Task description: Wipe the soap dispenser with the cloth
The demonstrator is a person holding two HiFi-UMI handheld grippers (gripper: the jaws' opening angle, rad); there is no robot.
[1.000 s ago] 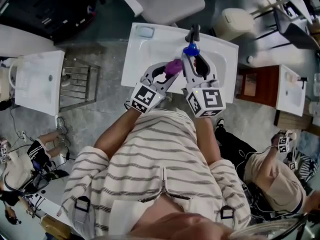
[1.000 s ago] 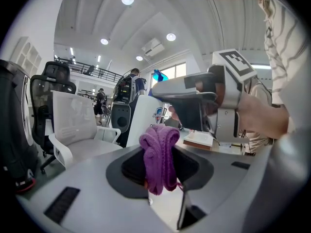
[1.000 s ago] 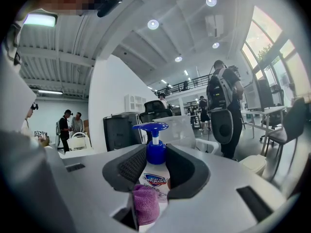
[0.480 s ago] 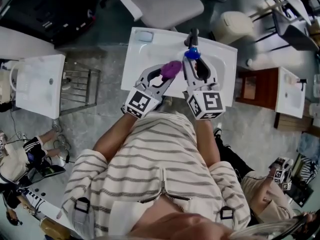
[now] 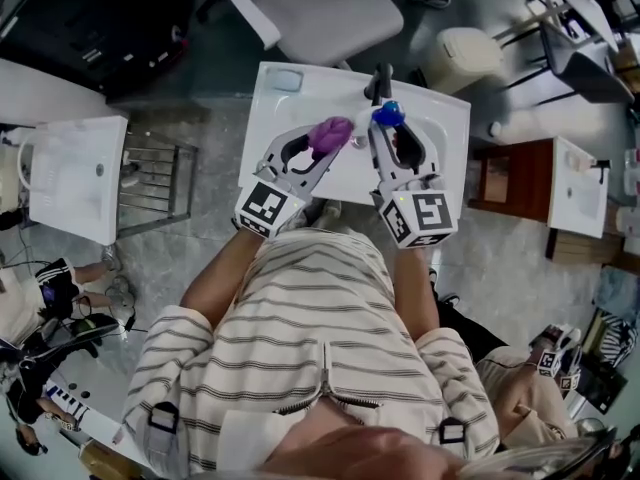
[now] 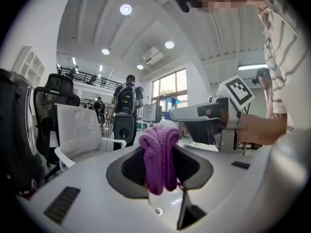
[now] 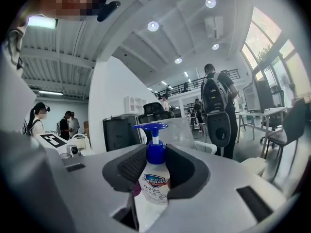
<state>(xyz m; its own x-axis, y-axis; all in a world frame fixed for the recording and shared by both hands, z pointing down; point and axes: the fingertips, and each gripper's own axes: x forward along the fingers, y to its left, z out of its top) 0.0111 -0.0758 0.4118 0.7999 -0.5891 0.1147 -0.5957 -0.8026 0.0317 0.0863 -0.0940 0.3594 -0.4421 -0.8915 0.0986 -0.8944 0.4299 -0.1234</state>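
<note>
Above the white ceramic sink (image 5: 265, 118), the right gripper (image 7: 156, 157) clamps the white plastic soap dispenser with blue pump (image 7: 154, 181); the left gripper (image 6: 160, 154) pinches a bunched purple knit cloth (image 6: 158, 142) just left of it. Press cloth firmly onto the bottle, right grip steady.

Knitted cloth (image 6: 159, 154), glossy plastic soap dispenser (image 7: 154, 186)
</note>
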